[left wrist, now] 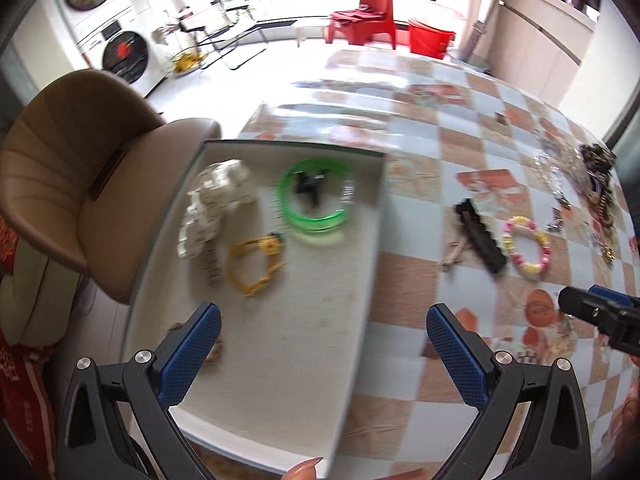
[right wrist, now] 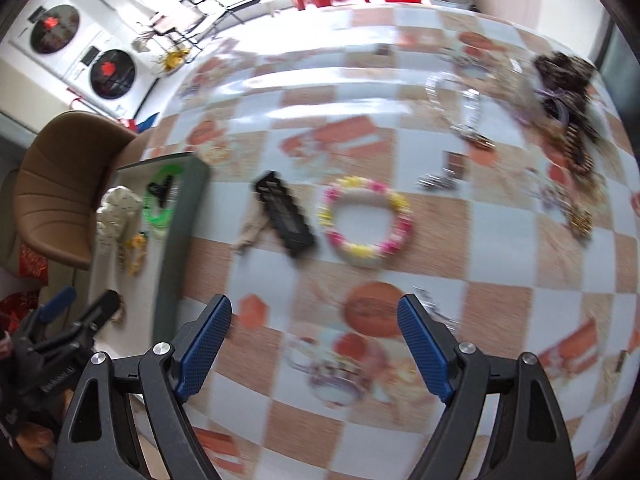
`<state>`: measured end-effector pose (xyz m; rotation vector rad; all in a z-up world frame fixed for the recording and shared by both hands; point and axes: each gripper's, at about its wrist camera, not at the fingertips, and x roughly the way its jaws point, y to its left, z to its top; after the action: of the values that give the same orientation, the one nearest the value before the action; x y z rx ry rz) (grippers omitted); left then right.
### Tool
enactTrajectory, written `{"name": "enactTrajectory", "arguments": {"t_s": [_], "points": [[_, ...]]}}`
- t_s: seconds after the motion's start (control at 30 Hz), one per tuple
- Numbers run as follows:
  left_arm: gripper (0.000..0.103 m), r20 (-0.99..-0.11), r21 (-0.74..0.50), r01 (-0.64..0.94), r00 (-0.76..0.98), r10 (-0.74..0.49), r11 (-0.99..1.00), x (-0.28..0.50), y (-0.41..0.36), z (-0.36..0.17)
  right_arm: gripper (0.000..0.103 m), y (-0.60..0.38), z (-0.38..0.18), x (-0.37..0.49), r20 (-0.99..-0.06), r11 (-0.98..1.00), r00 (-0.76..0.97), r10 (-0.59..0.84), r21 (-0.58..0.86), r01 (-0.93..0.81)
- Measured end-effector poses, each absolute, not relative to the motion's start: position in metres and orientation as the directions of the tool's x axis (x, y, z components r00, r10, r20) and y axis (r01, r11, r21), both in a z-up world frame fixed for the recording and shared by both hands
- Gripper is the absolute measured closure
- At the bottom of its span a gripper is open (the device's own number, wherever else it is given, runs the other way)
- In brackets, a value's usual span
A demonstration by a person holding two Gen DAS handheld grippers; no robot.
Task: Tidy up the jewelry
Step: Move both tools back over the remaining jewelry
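A shallow tray [left wrist: 360, 264] with a pale lining lies at the table's left edge; it also shows in the right wrist view [right wrist: 180, 240]. In it lie a green bangle [left wrist: 316, 200] around a black clip, a white beaded piece [left wrist: 216, 204] and a yellow bracelet [left wrist: 256, 264]. On the checked tablecloth lie a black comb clip [right wrist: 286, 216], a pink and yellow flower bracelet [right wrist: 366, 220] and a clear bead necklace [right wrist: 460, 108]. My left gripper [left wrist: 324, 328] is open and empty above the tray. My right gripper [right wrist: 316, 320] is open and empty above the cloth, near the flower bracelet.
A heap of dark and gold jewelry [right wrist: 568, 92] lies at the table's far right. Small clips [right wrist: 440, 180] lie near it. A brown padded chair [left wrist: 80, 168] stands left of the table. Washing machines [left wrist: 116, 36] and a red chair [left wrist: 368, 12] stand beyond.
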<state>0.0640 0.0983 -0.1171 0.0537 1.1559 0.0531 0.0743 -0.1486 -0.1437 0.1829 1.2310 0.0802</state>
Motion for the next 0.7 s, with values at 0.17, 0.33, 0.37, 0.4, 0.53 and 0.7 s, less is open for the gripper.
{"name": "enactTrajectory", "arguments": {"t_s": [0.17,0.33,0.37,0.4,0.53,0.7], "points": [[0.000,-0.919,0.045,0.029,0.393,0.030,0.999,0.072,0.070,-0.121,0.016,-0.178,-0.150,0.066,-0.940,0.986,0.322,0.115,0.148,0.080],[0.000,-0.936,-0.018,0.056,0.351,-0.036,0.998,0.080,0.046,-0.131,0.016,-0.195,-0.157,0.059,-0.945,0.990,0.316,0.081,0.112,0.080],[0.000,-0.939,-0.034,0.061,0.341,-0.053,0.998,0.082,0.042,-0.133,0.016,-0.196,-0.158,0.058,-0.946,0.992,0.315,0.075,0.103,0.076],[0.000,-0.942,-0.050,0.063,0.330,-0.068,0.997,0.085,0.037,-0.136,0.016,-0.198,-0.159,0.057,-0.947,0.993,0.314,0.069,0.096,0.070],[0.000,-0.949,-0.087,0.058,0.300,-0.101,0.994,0.093,0.024,-0.146,0.016,-0.202,-0.164,0.054,-0.949,0.997,0.312,0.049,0.067,0.046],[0.000,-0.955,-0.110,0.036,0.272,-0.116,0.993,0.106,0.013,-0.158,0.016,-0.206,-0.169,0.055,-0.949,0.999,0.315,0.034,0.044,0.027]]}}
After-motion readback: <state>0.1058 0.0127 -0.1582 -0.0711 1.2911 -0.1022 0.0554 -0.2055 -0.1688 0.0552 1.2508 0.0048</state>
